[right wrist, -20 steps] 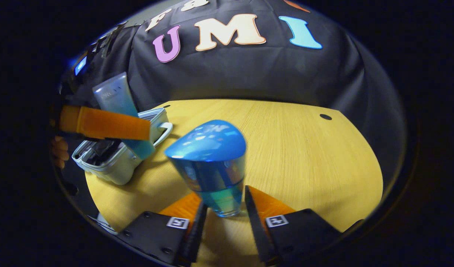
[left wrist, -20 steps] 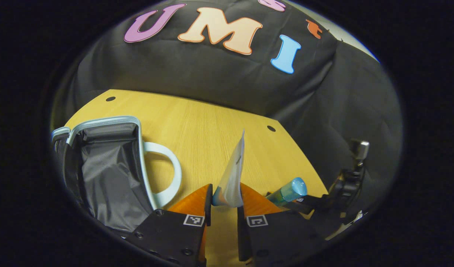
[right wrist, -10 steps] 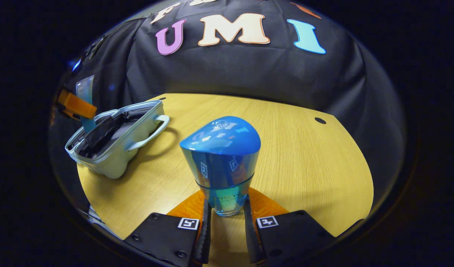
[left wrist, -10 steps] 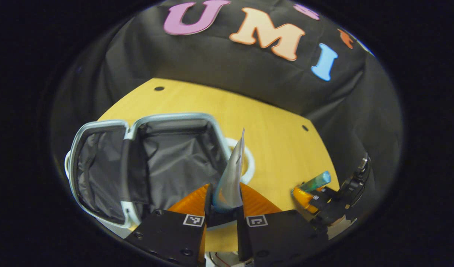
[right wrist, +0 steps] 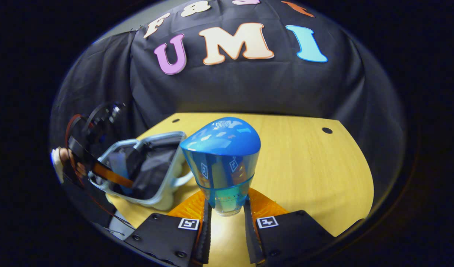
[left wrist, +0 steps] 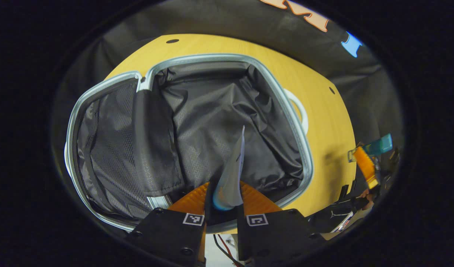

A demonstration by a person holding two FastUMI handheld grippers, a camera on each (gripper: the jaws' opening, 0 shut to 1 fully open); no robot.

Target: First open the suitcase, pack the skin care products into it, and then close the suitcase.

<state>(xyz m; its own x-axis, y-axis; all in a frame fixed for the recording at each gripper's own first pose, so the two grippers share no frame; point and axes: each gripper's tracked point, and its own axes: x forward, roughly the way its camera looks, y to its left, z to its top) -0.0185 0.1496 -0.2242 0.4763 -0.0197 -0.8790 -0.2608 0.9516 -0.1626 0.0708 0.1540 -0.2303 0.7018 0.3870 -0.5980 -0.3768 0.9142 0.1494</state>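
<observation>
- Left gripper point(left wrist: 222, 207) is clamped on the tube point(left wrist: 231, 174), which I hold edge-on over the open suitcase point(left wrist: 227, 59), sitting toward the desk's point(left wrist: 323, 111) left edge
- Right gripper point(right wrist: 225, 218) is clamped low on the blue bottle point(right wrist: 221, 159), held above the desk's near edge
- I'd lower the tube close to the dark lining point(left wrist: 212, 111) before letting go, so it lies flat and leaves room for the bottle
- I can make out faint print on tube and bottle, too small to read
</observation>
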